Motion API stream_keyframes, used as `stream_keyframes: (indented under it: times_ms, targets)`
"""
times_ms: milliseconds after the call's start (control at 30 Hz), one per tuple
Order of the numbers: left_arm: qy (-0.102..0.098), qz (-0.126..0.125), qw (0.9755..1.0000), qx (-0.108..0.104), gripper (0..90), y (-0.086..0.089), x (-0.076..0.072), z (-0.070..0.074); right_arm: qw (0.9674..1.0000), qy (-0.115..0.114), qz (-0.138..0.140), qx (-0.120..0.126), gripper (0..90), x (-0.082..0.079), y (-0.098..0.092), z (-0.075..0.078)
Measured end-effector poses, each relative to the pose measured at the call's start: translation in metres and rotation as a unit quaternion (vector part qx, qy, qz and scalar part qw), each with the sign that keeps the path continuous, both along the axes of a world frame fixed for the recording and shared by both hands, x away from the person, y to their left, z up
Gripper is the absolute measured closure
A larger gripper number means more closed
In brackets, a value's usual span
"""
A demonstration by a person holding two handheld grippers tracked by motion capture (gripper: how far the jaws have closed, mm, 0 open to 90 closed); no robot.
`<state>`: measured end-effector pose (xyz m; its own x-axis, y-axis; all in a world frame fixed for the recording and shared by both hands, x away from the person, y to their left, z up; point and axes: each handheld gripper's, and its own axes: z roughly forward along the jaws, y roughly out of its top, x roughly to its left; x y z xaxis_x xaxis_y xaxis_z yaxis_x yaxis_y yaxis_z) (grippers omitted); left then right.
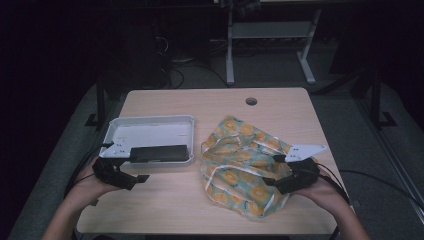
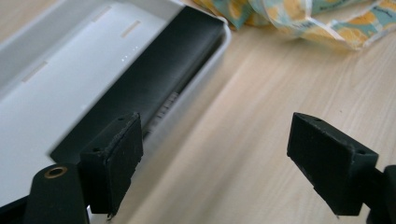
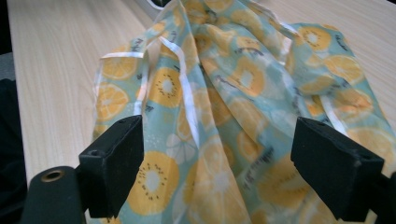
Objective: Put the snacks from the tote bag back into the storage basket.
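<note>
Cloth: thin, soft, crumpled at 3 o'clock of tray; I expect it light, limp.
Hold: I'd pinch a raised fold.
Right gripper: jaws spread over cloth, nothing pinched.
Left gripper: jaws released, empty, near tray.

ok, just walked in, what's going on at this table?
A person works at a wooden table with a gripper in each hand. The left gripper is open and empty beside the white tray, where a flat black bar-shaped object lies along the near edge. The right gripper is open over a crumpled fruit-print cloth with white trim, jaws either side of its folds, nothing clamped yet.
</note>
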<state>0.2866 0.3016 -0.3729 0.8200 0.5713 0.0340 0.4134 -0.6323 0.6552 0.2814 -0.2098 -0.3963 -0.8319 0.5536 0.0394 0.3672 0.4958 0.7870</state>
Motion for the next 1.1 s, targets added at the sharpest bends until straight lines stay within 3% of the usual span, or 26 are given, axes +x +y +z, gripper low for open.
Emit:
stream_keyframes:
  times_ms: [200,333,433,733,833,900,967,1100]
  targets:
    - [-0.004,0.006,0.9999,-0.014,18.2,-0.01,-0.02,-0.017,0.9996,-0.004,-0.029,0.002,16.7,-0.012,-0.014,-0.003]
    - [-0.009,0.005,0.9999,-0.01,18.2,-0.013,-0.03,-0.027,0.9985,-0.008,-0.054,0.006,16.7,-0.024,-0.027,-0.005]
    - [-0.011,0.014,0.9996,-0.021,18.2,-0.011,-0.035,-0.037,0.997,-0.004,-0.077,0.013,16.7,-0.034,-0.037,-0.01]
    - [-0.003,0.039,0.9991,-0.014,17.2,-0.005,-0.047,-0.058,0.9913,0.013,-0.131,0.01,16.7,-0.063,-0.06,-0.033]
    - [-0.001,0.038,0.9991,-0.018,16.0,-0.004,-0.045,-0.06,0.9905,0.01,-0.137,0.005,16.7,-0.064,-0.064,-0.034]
    - [0.002,0.032,0.9993,-0.022,15.0,-0.006,-0.042,-0.062,0.9918,-0.002,-0.128,-0.004,16.7,-0.06,-0.065,-0.034]
    - [-0.002,0.025,0.9996,-0.012,15.0,-0.008,-0.04,-0.063,0.9921,-0.006,-0.125,-0.005,16.7,-0.056,-0.067,-0.034]
    - [-0.005,0.026,0.9996,-0.011,14.9,-0.01,-0.039,-0.065,0.9912,-0.007,-0.132,0.006,16.7,-0.055,-0.072,-0.035]
